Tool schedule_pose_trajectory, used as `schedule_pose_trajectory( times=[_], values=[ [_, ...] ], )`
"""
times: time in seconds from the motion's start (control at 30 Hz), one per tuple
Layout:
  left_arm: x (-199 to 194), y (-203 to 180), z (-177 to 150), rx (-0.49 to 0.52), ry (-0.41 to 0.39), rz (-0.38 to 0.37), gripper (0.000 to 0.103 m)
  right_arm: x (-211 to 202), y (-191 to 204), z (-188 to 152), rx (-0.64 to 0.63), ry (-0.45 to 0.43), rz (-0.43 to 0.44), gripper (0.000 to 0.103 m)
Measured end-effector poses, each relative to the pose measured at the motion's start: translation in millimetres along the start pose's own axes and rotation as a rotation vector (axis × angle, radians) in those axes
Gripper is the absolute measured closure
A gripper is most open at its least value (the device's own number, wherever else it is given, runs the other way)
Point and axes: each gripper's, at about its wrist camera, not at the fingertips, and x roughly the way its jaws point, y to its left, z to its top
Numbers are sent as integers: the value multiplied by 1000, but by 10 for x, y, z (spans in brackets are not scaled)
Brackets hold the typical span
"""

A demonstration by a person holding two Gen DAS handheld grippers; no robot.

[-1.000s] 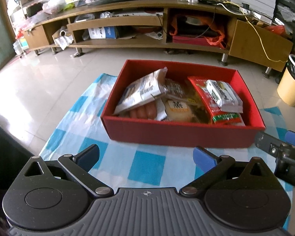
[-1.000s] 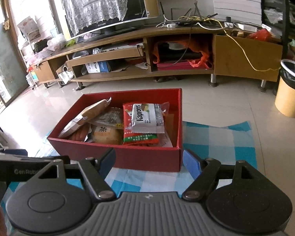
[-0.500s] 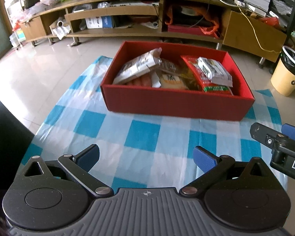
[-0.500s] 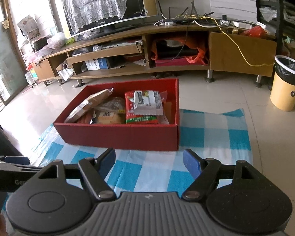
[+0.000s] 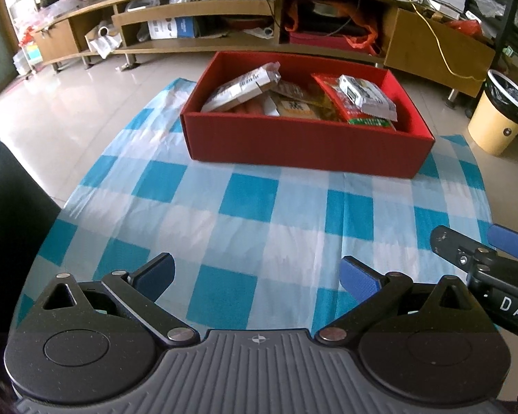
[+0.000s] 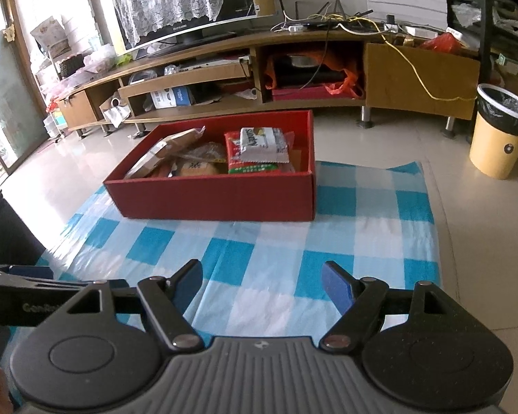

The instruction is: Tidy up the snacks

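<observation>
The snack packets (image 5: 366,98) lay heaped in the red box (image 5: 304,145) on the checked cloth (image 5: 259,227), well apart from the left gripper (image 5: 257,274) and the right gripper (image 6: 262,281), both of which hung with jaws apart and nothing between them. Those packets looked light, soft and crinkly, likely slippery on their film, so I judged a pinch on a sealed edge safer than squeezing the middle, where the contents might crush. The lower packets were mostly buried under the top ones, and their print was too small to read.
</observation>
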Motion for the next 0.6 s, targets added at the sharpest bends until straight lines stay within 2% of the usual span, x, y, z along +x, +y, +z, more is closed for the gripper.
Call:
schedule_pose_trajectory(
  times=[0.2, 0.6],
  values=[
    [-46, 16, -78, -10, 4, -15, 1, -56, 27, -81, 10, 9, 16, 28],
    [-144, -13, -142, 19, -42, -16, 3, -137, 6, -137, 29, 2, 35, 28]
  ],
)
